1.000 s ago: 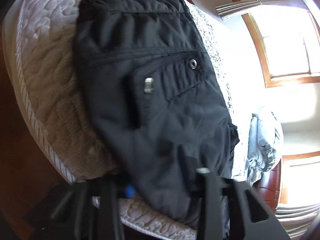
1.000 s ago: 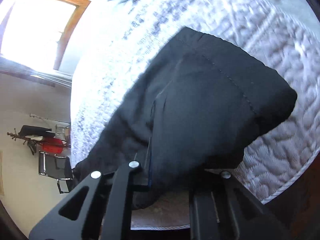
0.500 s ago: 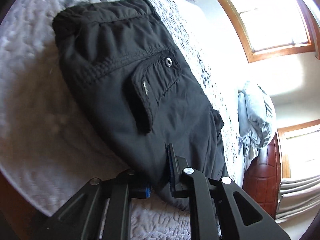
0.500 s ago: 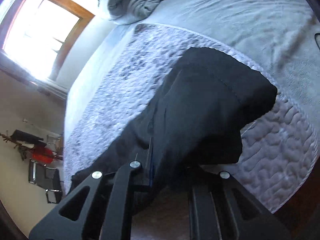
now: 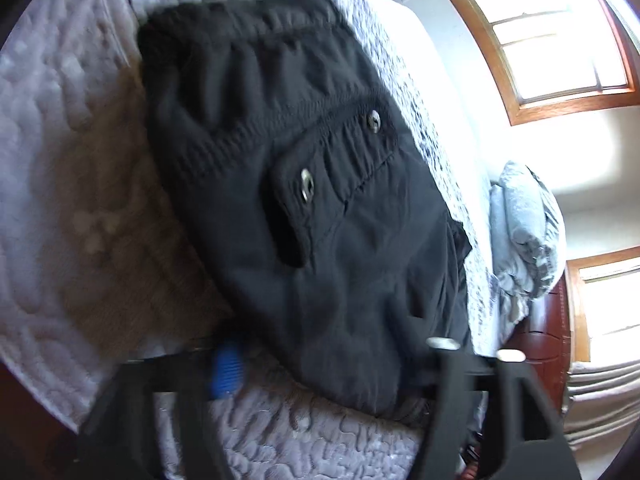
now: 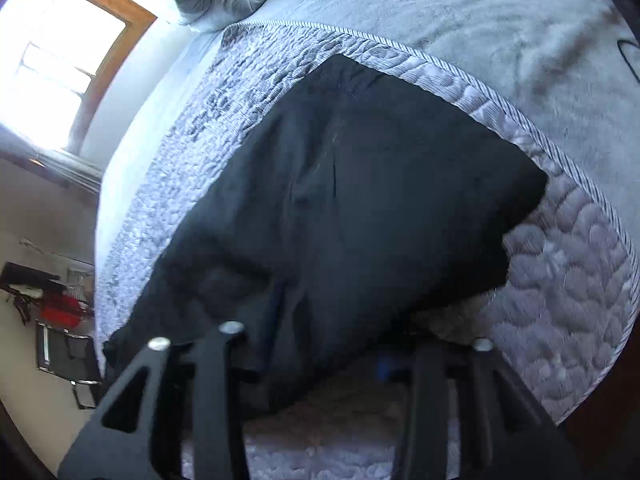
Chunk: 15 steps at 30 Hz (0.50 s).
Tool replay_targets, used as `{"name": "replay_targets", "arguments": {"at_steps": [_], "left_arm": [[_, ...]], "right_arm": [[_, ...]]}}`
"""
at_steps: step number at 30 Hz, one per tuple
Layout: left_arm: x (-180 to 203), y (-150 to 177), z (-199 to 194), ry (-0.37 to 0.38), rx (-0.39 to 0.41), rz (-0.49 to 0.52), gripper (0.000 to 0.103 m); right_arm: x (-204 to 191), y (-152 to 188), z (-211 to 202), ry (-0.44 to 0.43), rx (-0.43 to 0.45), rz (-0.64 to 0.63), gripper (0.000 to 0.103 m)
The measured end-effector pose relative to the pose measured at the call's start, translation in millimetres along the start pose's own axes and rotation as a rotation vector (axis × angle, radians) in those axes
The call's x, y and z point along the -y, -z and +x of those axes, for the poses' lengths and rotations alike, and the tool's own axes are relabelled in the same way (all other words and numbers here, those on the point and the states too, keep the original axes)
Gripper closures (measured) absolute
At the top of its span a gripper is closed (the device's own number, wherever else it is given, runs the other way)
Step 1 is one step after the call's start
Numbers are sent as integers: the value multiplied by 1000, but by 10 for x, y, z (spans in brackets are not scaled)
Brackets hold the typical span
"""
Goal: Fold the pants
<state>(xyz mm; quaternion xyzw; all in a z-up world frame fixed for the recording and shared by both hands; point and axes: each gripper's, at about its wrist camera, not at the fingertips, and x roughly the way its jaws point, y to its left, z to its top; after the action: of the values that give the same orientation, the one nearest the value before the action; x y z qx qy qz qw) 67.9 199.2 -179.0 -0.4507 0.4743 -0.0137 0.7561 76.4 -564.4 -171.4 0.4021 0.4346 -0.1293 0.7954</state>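
Note:
Black pants (image 5: 320, 208) lie folded on a quilted grey bedspread (image 5: 72, 184), with a flapped pocket and two metal snaps facing up. In the right wrist view the pants (image 6: 360, 208) show as a plain dark folded slab. My left gripper (image 5: 328, 364) is open, its fingers spread wide either side of the near edge of the pants. My right gripper (image 6: 316, 360) is open too, its fingers standing apart at the near edge of the pants. Neither holds fabric.
The quilted bedspread (image 6: 580, 272) has a striped piped edge, with a plain grey blanket (image 6: 480, 20) beyond it. A bundled grey duvet (image 5: 524, 232) lies at the head. Wood-framed windows (image 5: 560, 40) are behind. A chair and red item (image 6: 60, 312) stand by the wall.
Both grippers have opened and let go of the pants, which now lie flat on the bedspread. The left gripper's fingers have spread much wider.

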Motion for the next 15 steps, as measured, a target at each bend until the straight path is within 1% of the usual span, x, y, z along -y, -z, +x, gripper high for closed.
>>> {"name": "replay_targets", "arguments": {"at_steps": [1,2,3,4,6,7,9,11,13,15], "left_arm": [[23,-1,-56,-18,19,16,16],[36,-1,-120,-51,33,27,10],[50,2,-168,-75,47,32,6],[65,14,-244,-102,70,45,4],[106,39,-340,-145,87,73,4],[141,55,-402,-167,91,99,4],[239,105,-431,-194,103,153,4],[389,184,-464,-244,126,242,4],[492,256,-481,-280,151,310,4],[567,310,-461,-280,157,345,4]], "right_arm": [[31,16,-40,-12,9,15,48],[64,35,-88,-27,18,34,39],[125,63,-146,-50,31,64,36],[176,82,-192,-71,46,90,34],[278,121,-268,-111,73,141,30],[323,135,-300,-126,84,161,25],[377,140,-310,-114,96,176,25],[430,152,-309,-87,117,195,25],[478,178,-320,-103,150,231,25],[512,183,-272,-107,147,257,25]]}}
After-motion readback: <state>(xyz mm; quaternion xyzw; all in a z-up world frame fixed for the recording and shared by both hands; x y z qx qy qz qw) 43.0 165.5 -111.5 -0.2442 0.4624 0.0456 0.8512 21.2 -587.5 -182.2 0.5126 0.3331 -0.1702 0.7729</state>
